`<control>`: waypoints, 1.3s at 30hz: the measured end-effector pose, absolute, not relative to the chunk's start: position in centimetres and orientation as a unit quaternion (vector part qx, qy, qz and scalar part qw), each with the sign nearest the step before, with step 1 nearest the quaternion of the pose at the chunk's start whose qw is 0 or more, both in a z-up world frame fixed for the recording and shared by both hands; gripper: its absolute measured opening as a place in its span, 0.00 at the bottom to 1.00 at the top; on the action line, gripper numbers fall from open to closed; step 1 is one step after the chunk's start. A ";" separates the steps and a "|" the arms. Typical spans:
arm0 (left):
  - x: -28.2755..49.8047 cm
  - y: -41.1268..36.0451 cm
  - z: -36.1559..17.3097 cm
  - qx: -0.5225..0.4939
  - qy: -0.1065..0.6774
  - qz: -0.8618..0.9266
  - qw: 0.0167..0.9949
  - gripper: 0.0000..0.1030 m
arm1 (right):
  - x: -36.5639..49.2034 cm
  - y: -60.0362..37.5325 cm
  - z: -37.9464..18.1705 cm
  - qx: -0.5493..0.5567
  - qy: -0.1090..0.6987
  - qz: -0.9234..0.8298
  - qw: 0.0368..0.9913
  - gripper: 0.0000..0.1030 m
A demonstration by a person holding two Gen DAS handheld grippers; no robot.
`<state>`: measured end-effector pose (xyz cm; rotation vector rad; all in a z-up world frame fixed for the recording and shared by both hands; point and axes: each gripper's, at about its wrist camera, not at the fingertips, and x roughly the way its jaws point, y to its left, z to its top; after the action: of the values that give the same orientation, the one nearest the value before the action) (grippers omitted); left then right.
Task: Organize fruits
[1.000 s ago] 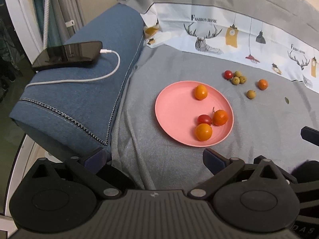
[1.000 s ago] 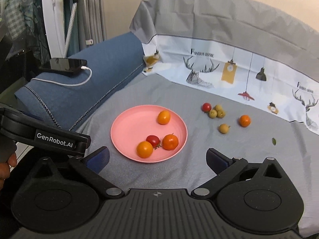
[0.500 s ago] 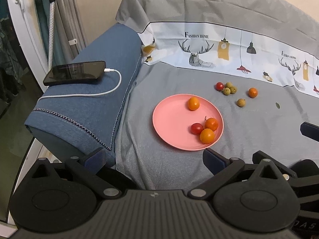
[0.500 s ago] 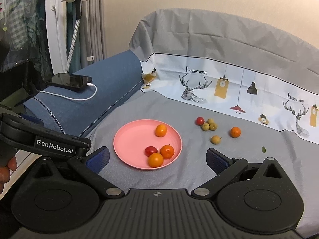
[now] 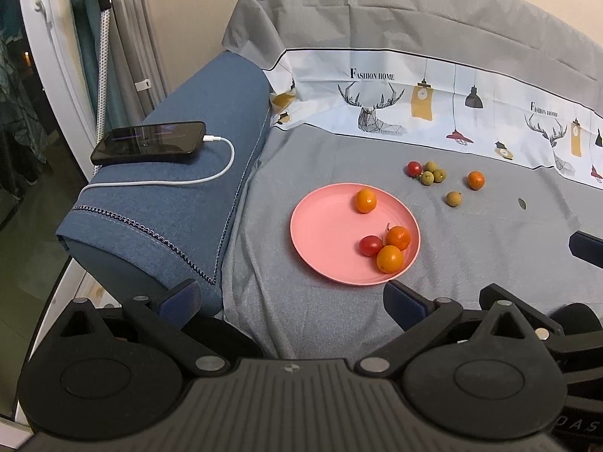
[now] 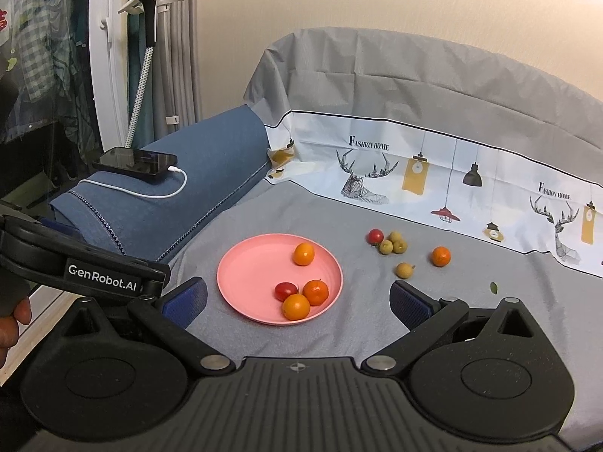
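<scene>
hovering back from the pink plate [image 6: 241, 263] with left gripper [image 5: 290, 297] and right gripper [image 6: 297, 297] both gaping wide, gripping nothing — probably surveying. resting on the plate: three small oranges [image 6: 303, 254], one cherry tomato [image 6: 285, 290]. lying loose at two o'clock — green fruits [image 6: 392, 245], another orange [image 6: 441, 256].

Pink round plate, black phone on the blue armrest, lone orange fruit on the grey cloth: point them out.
Pink round plate [image 6: 248, 275], right wrist view, bare centre.
Black phone [image 5: 150, 142], left wrist view, screen.
Lone orange fruit [image 6: 441, 256], right wrist view, middle.
</scene>
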<state>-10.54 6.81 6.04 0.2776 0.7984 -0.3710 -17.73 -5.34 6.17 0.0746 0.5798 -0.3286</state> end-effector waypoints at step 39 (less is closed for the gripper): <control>-8.5 5.4 4.0 0.150 0.417 -0.175 0.879 1.00 | -16.1 -7.5 4.1 0.066 0.314 -0.170 0.932 0.99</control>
<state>-8.53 5.38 4.01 0.3123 0.8686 -0.3650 -16.13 -7.46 4.12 0.1355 0.6422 -0.3482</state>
